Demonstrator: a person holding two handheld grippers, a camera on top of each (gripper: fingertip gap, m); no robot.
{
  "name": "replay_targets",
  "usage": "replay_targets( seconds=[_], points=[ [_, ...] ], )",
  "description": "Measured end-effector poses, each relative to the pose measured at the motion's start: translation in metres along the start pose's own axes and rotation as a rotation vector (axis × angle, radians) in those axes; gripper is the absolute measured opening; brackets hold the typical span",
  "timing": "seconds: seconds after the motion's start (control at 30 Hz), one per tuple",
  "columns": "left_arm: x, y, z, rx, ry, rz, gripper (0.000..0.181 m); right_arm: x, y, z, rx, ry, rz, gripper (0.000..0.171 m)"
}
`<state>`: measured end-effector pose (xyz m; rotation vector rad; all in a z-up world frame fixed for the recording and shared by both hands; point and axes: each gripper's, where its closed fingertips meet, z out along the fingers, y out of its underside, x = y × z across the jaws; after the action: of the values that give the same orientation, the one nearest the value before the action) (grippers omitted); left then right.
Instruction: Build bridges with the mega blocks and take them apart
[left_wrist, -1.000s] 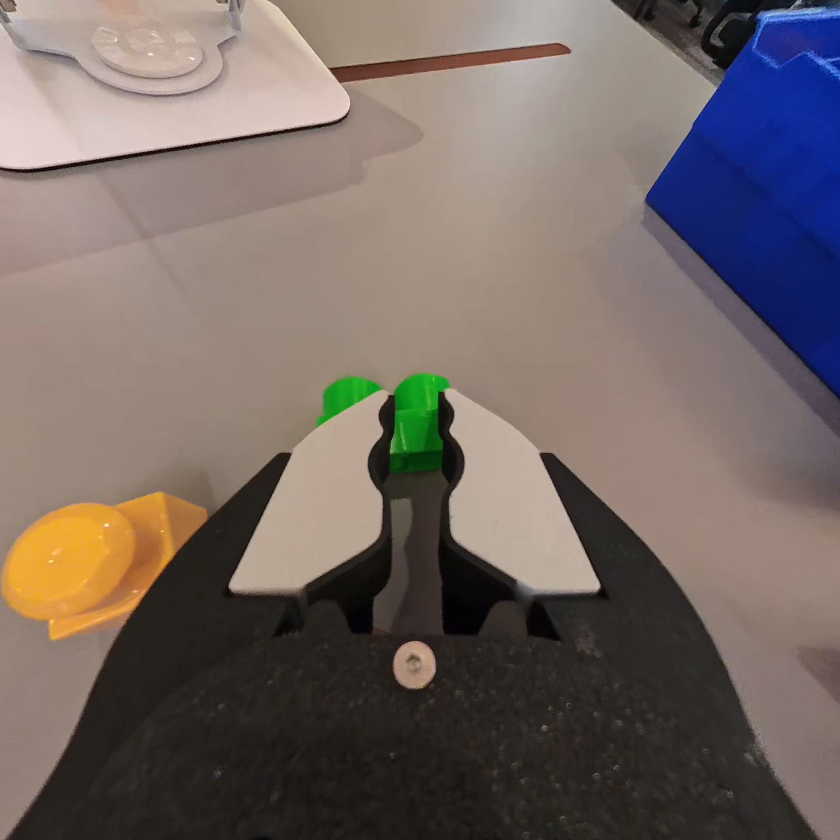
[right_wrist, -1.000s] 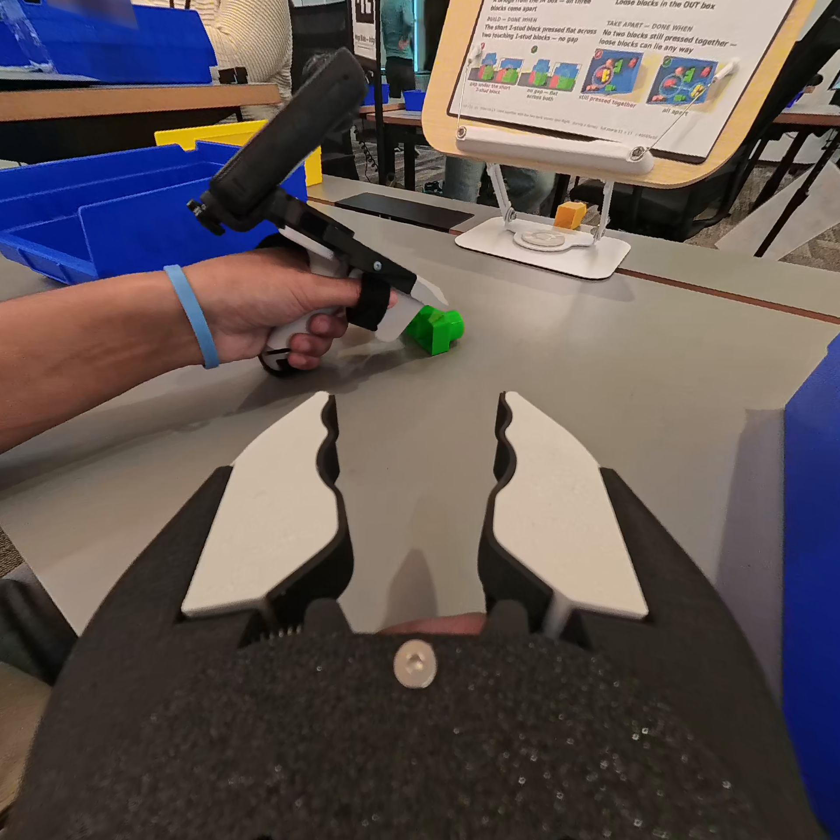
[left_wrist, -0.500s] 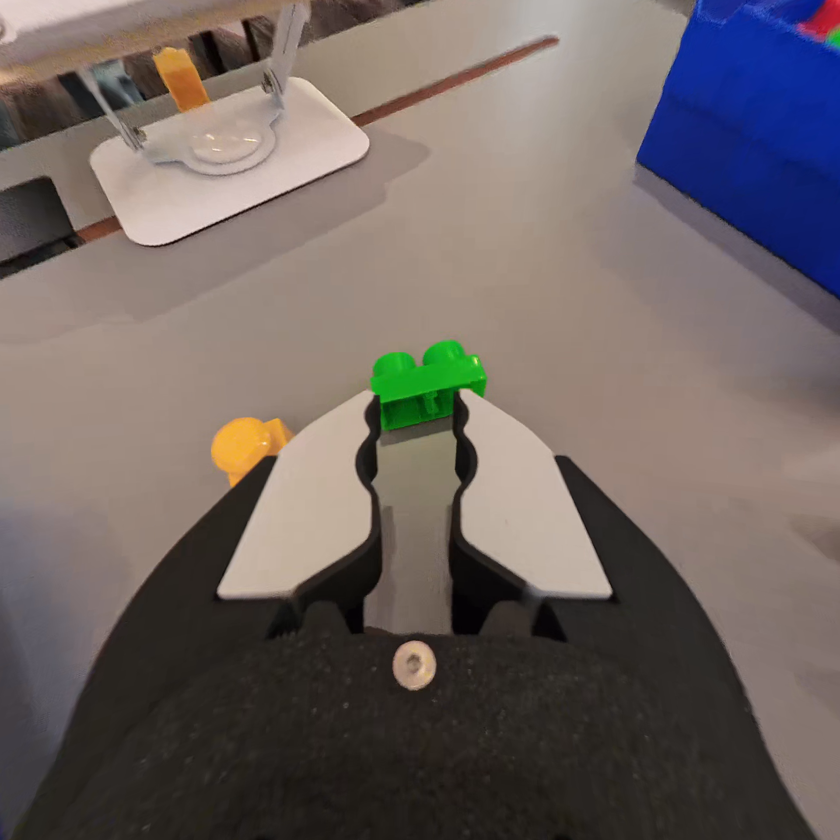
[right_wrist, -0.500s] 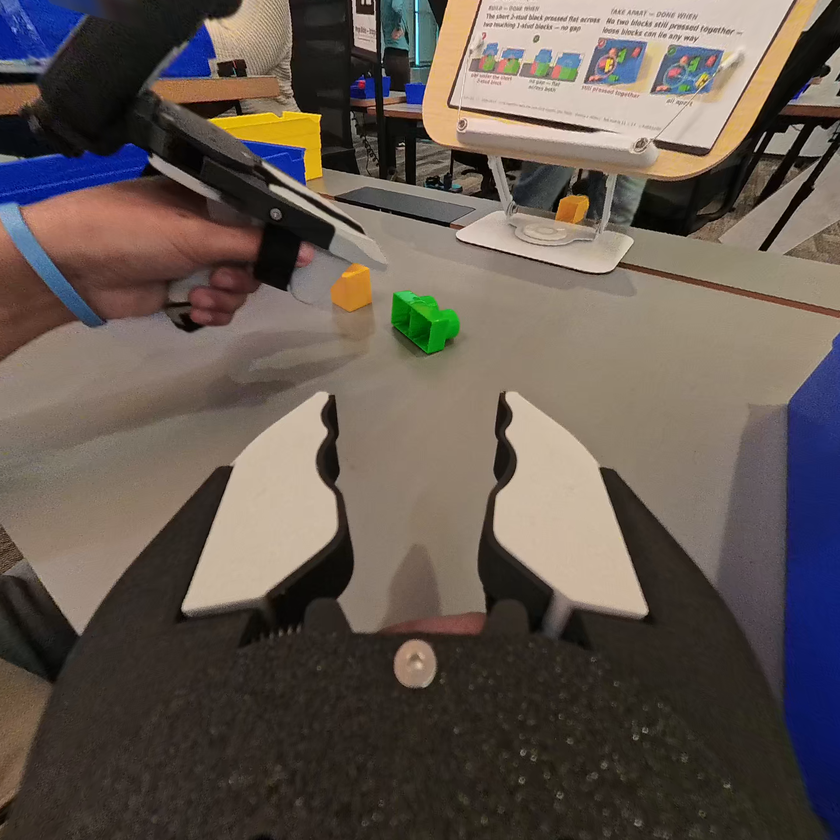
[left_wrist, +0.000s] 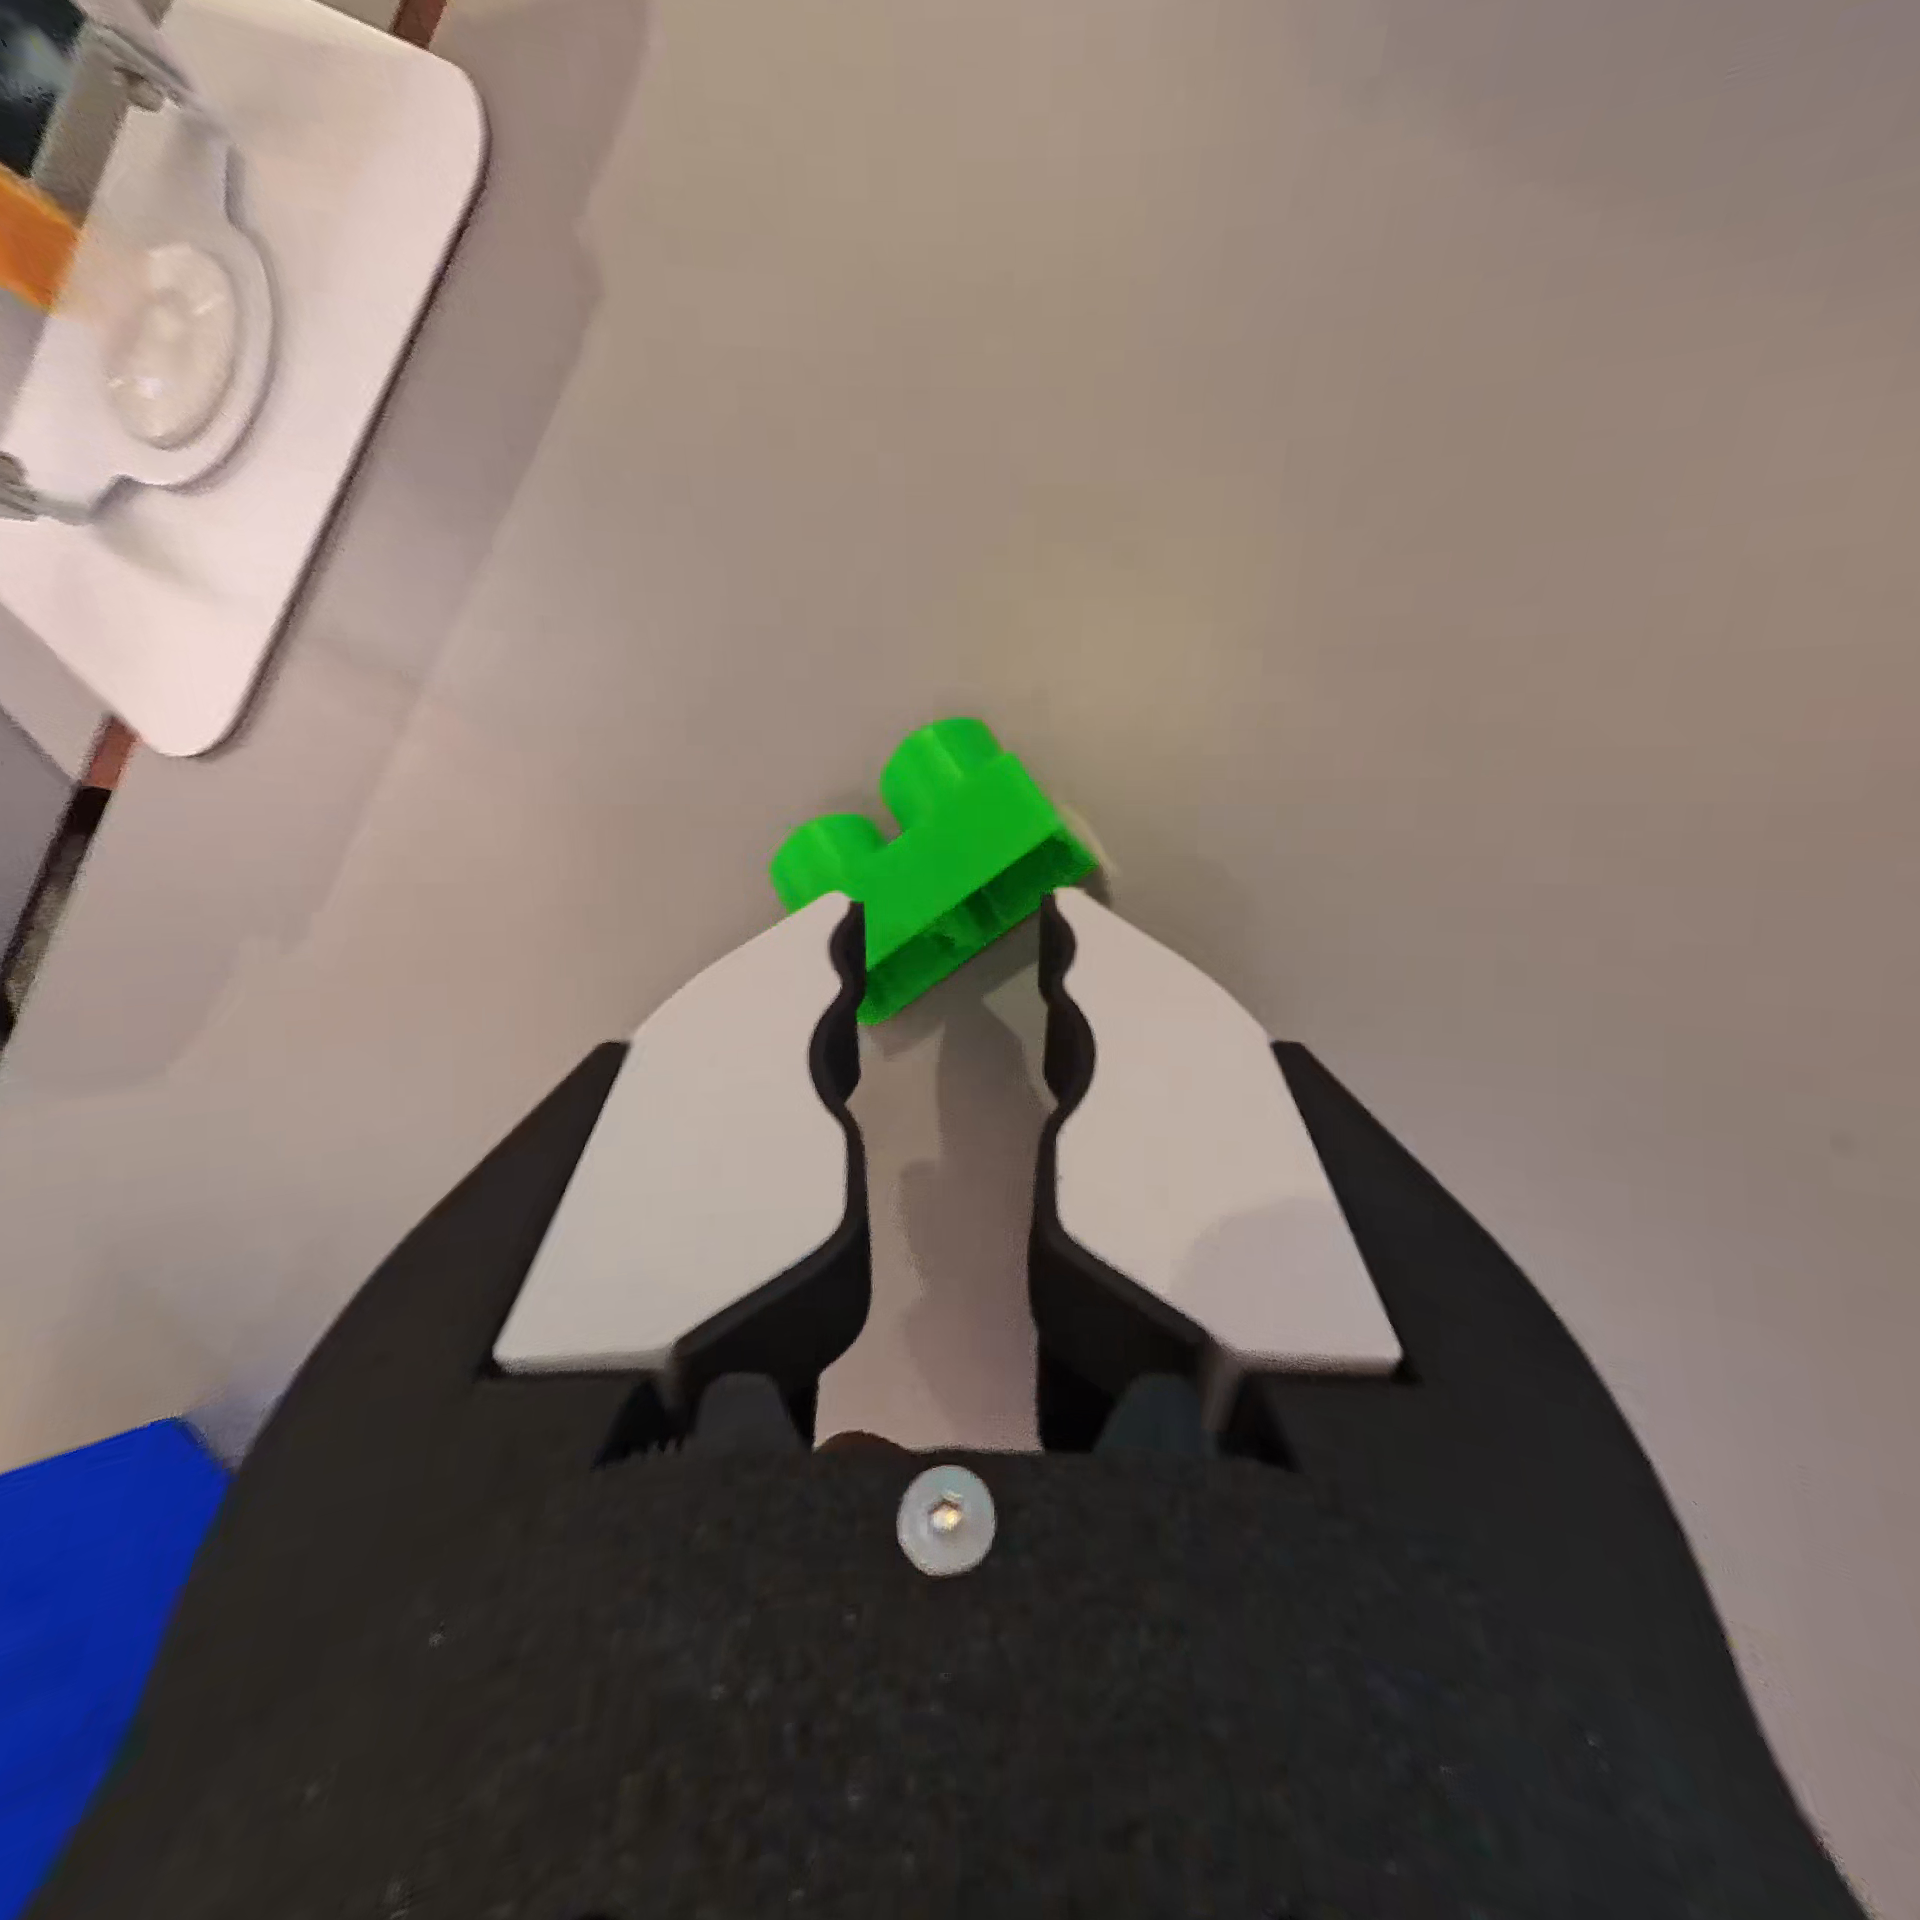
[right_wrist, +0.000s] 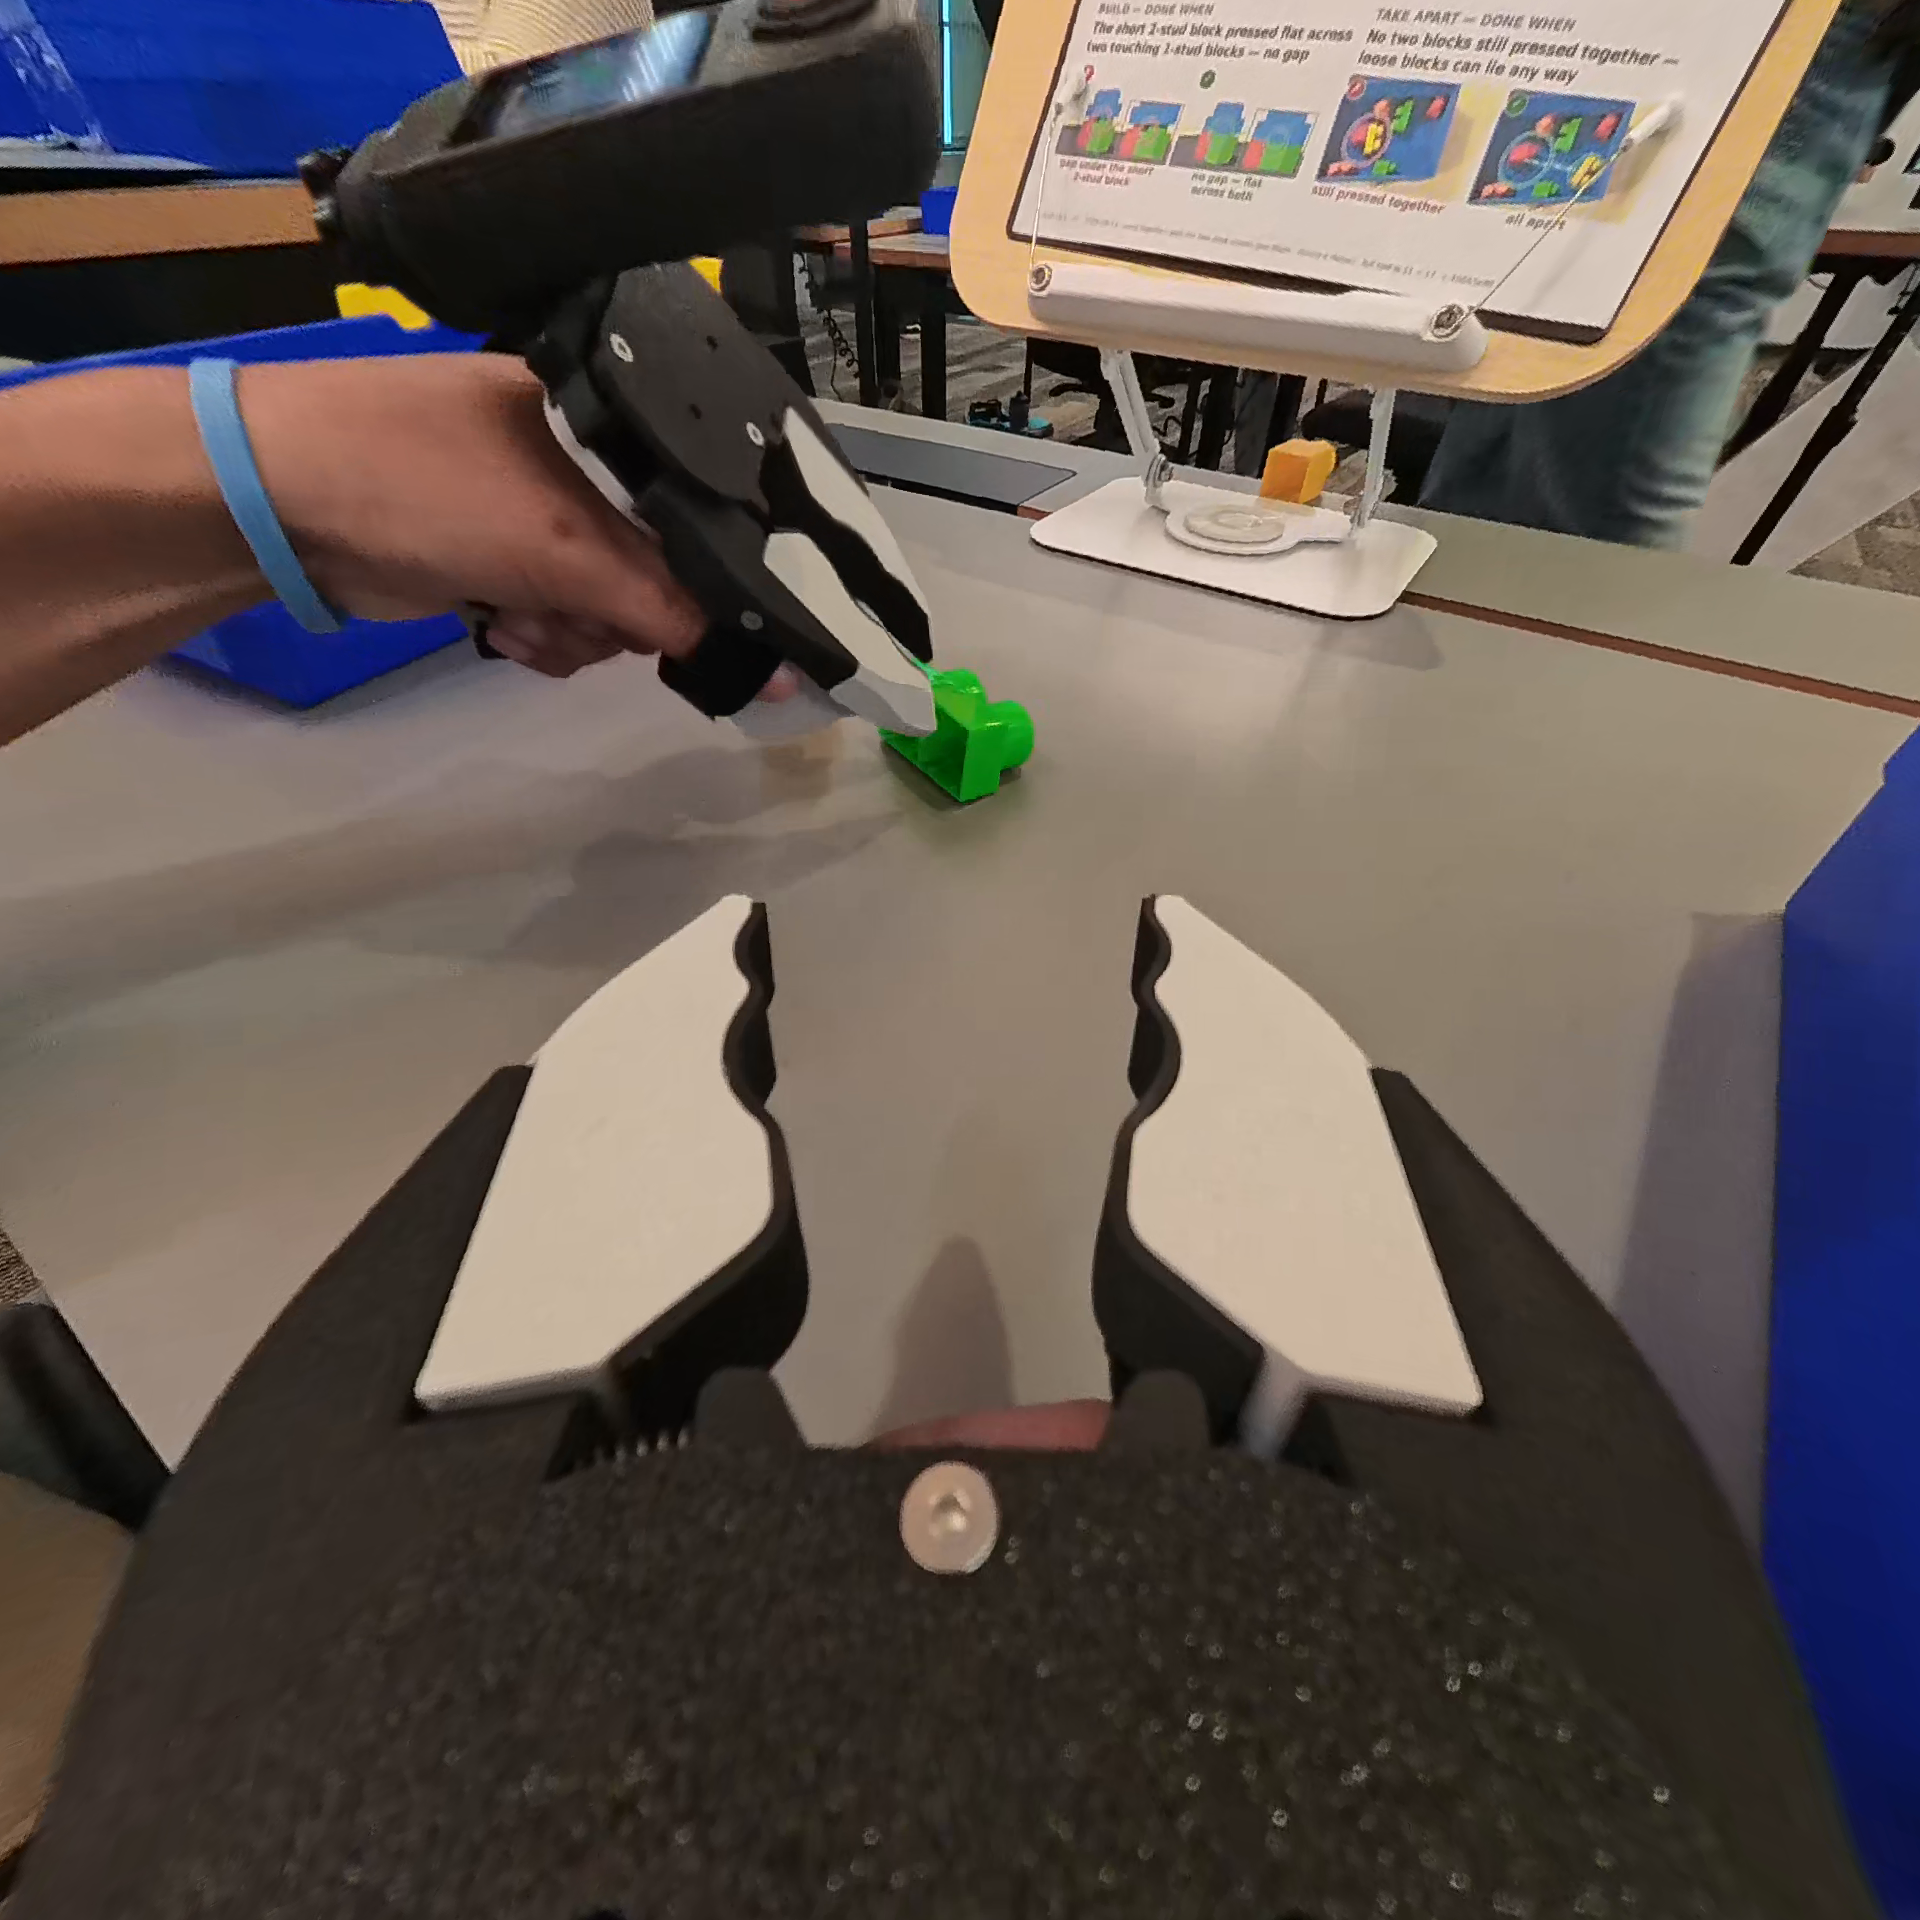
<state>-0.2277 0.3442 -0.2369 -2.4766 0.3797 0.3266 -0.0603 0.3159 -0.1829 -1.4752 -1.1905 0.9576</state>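
While the green block (left_wrist: 940, 862) lies at their tips, the left fingers (left_wrist: 727, 1091) stand partly open, gripping nothing.

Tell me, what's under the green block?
The green block lies on its side on the bare grey table, studs pointing sideways. The left gripper covers its near end, so anything tucked beneath there is hidden.
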Motion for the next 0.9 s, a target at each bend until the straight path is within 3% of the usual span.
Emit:
replay_targets(
  seconds=[0.23, 0.4, 0.6, 0.77, 0.9],
  points=[
    [-0.004, 0.005, 0.011, -0.039, -0.057, 0.086, 0.021, 0.003, 0.003, 0.001, -0.004, -0.001, 0.015, 0.067],
    [-0.001, 0.006, 0.008, 0.002, -0.057, 0.047, 0.014, 0.006, 0.004, 0.001, -0.006, 0.004, 0.019, 0.066],
    [0.002, 0.011, -0.001, 0.034, -0.059, -0.006, 0.027, 0.006, 0.005, 0.002, -0.011, 0.000, 0.025, 0.066],
    [-0.002, 0.014, -0.030, 0.182, -0.063, -0.219, 0.037, 0.008, 0.004, 0.001, -0.007, -0.004, 0.051, 0.066],
    [-0.008, 0.033, -0.078, 0.389, -0.124, -0.472, 0.045, 0.014, 0.004, -0.001, -0.009, 0.013, 0.075, 0.066]
  ],
)
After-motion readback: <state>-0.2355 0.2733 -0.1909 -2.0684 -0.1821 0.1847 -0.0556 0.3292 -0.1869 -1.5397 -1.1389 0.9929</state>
